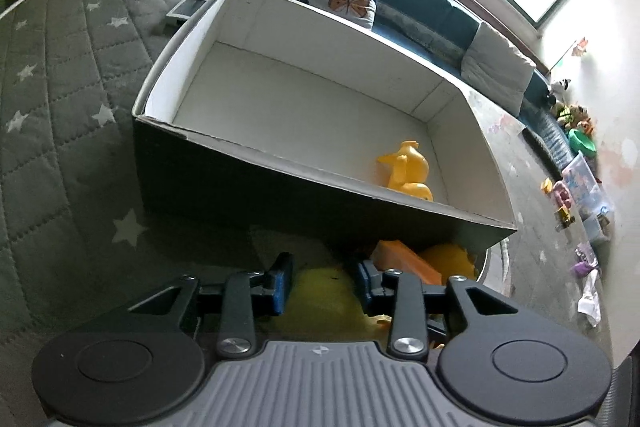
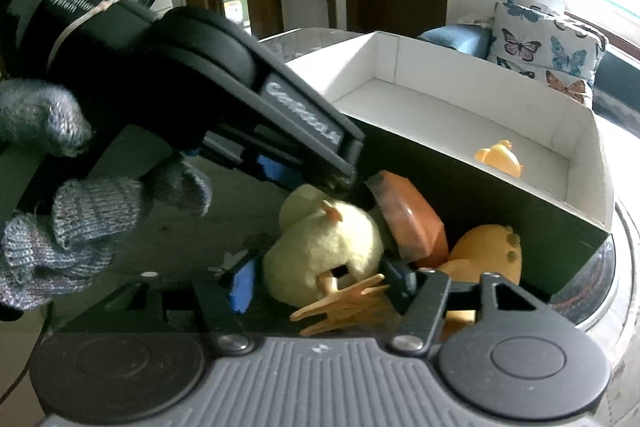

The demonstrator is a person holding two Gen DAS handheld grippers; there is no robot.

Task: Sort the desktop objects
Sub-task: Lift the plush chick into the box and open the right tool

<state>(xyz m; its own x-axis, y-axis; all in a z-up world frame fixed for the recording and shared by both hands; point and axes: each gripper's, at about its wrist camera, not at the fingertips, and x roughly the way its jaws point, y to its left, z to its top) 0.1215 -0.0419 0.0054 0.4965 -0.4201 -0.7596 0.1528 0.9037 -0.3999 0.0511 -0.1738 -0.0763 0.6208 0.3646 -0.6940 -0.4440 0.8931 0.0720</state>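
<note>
The plush chick (image 2: 324, 251) lies on the tabletop (image 1: 60, 75) between the right claw (image 2: 320, 291) pads — seemingly clamped on it. The left claw (image 1: 320, 277) stands apart around the same chick, hand-over apparently underway. Next: lift it over the rim into the white box (image 2: 440, 115), beside the yellow toy (image 1: 408, 171) — clearing the orange block (image 2: 416, 223).

Star-quilted table (image 1: 60, 75) bears box (image 1: 248, 183), plush chick (image 2: 324, 251), orange block (image 2: 416, 223)
</note>
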